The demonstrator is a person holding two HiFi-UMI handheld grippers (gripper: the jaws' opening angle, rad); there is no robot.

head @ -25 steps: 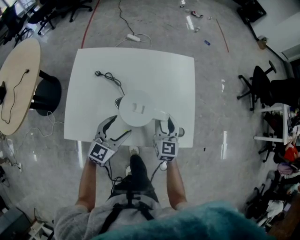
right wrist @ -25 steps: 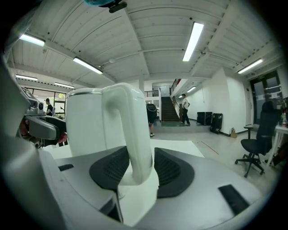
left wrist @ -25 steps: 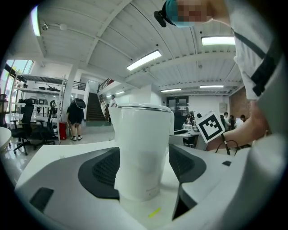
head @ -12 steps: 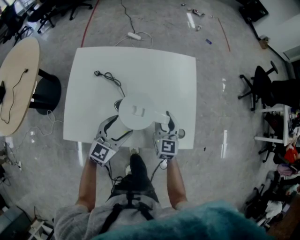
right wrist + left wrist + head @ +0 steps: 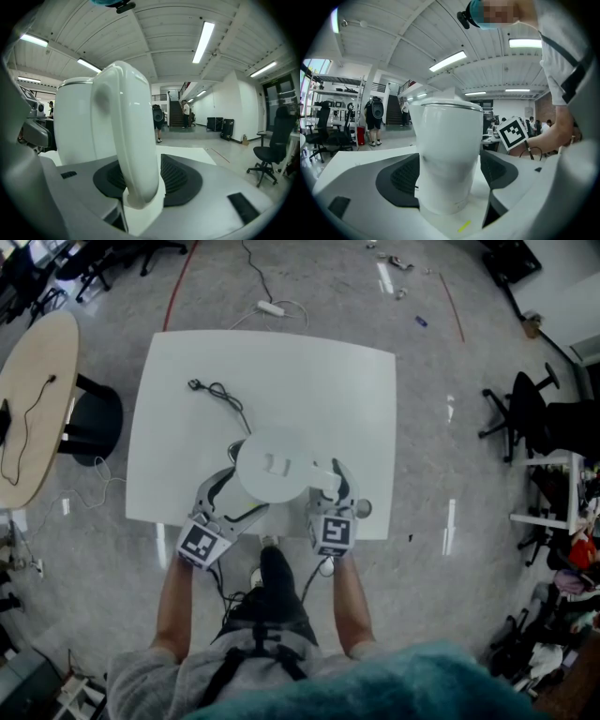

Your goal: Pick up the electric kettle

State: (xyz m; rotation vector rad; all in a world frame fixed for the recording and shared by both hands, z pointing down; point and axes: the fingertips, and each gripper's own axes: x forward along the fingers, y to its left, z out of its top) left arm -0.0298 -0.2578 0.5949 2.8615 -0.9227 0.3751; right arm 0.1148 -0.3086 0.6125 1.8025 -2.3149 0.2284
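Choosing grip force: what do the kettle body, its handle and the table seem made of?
Kettle body: glossy white, plastic or coated metal; soft sheen.
Handle: likely moulded white plastic; rounded, seamless, shiny.
Table: white, semi-matt, perhaps laminate; flat, even top.

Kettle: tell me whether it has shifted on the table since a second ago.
No. The kettle stands just inside the table's near edge, as before.

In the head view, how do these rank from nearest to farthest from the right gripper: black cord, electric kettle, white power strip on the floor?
1. electric kettle: its handle stands between the jaws of the right gripper.
2. black cord: on the table, beyond the kettle, to the left.
3. white power strip: on the floor past the table's far edge.
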